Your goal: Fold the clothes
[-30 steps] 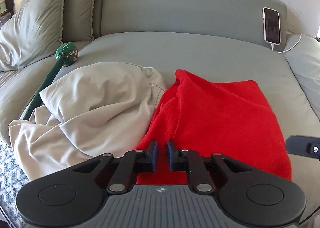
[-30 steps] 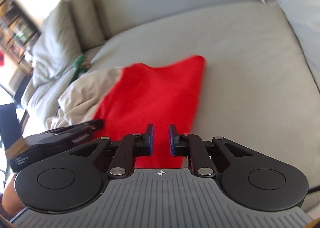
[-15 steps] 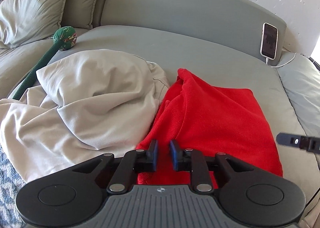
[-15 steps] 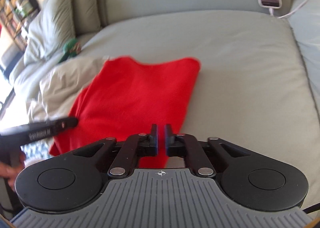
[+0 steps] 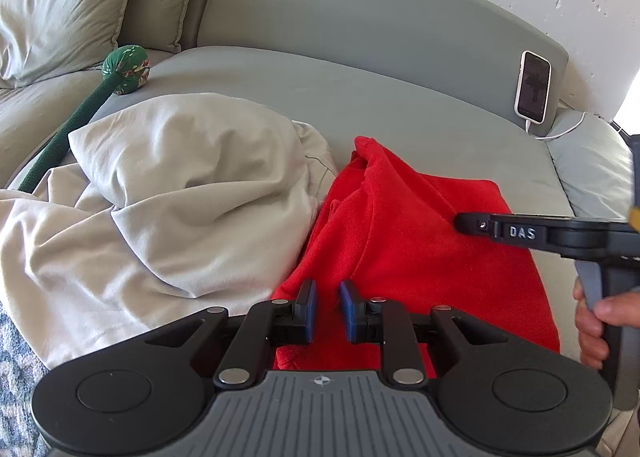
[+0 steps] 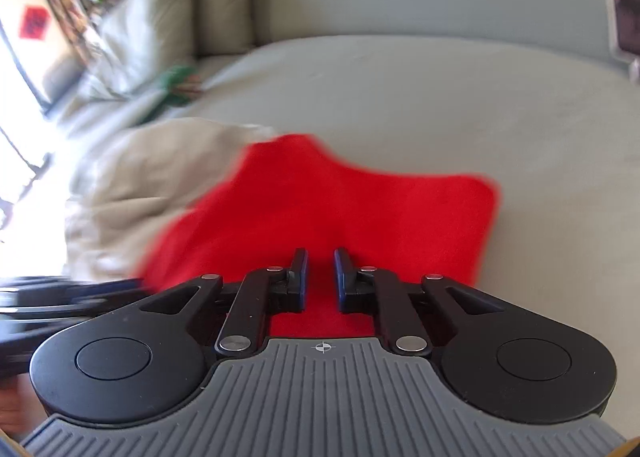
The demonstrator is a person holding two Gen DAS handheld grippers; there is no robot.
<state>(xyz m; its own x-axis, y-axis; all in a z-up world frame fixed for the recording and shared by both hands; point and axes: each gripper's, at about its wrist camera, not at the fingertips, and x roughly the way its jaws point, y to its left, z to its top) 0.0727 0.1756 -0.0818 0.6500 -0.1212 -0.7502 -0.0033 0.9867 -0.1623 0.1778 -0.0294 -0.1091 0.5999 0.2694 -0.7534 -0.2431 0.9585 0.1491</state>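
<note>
I am holding both claws, left (image 5: 327,311) and right (image 6: 321,281), slightly apart, gripping nothing, over the red garment (image 5: 420,241); pinching several layers could bunch it.

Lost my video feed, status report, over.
Left gripper and right gripper slightly open, empty, over red garment. Garment flat on bed. Beige cloth bunched against its left edge.

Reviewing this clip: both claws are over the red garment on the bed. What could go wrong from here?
1. The beige sheet bunches right against the red garment; the left claw, near that border, might catch both.
2. The garment is rumpled, with a ridge running up its middle, so folding without smoothing could lock in creases.
3. The right claw hangs over mid-cloth, not an edge, and its view is blurred; a pinch there may bunch fabric.
</note>
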